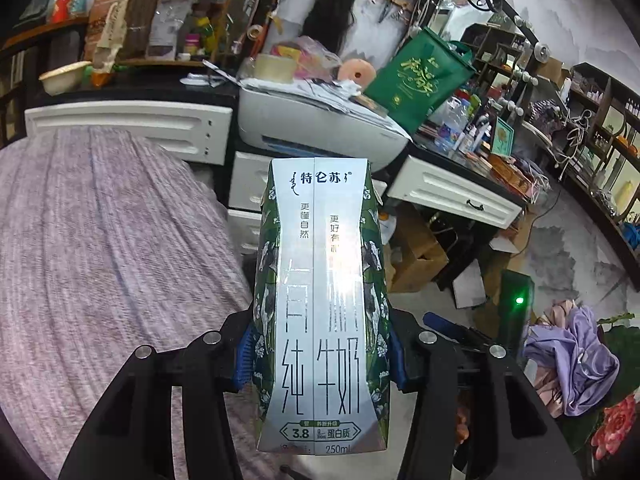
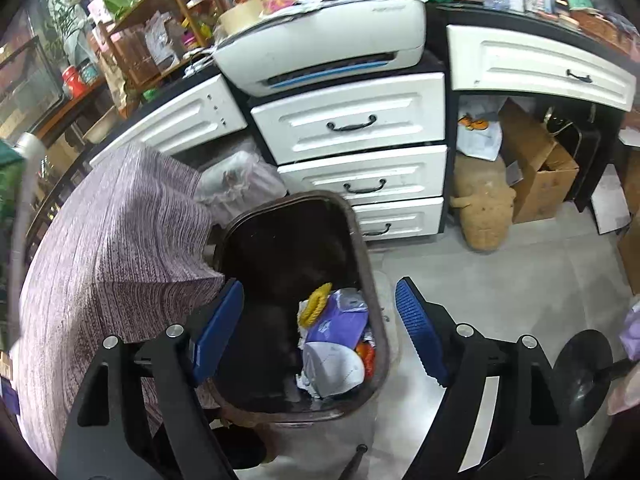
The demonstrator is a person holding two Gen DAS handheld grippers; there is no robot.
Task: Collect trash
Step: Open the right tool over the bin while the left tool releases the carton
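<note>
Left hand-held gripper (image 1: 320, 354) clamps a milk carton (image 1: 322, 304) upright at frame centre, above the bed (image 1: 100, 240) edge. Right hand-held gripper (image 2: 320, 332) stands wide and empty over the brown trash bin (image 2: 372, 280), lower centre, which holds a yellow ring (image 2: 314, 306), purple wrapper (image 2: 340, 324) and white mask (image 2: 332, 368). Risk: released short of the bin, the carton would land on the bed or the floor (image 2: 500, 280).

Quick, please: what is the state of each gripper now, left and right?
Left gripper: closed on the milk carton.
Right gripper: open, holding nothing, above the trash bin.
</note>
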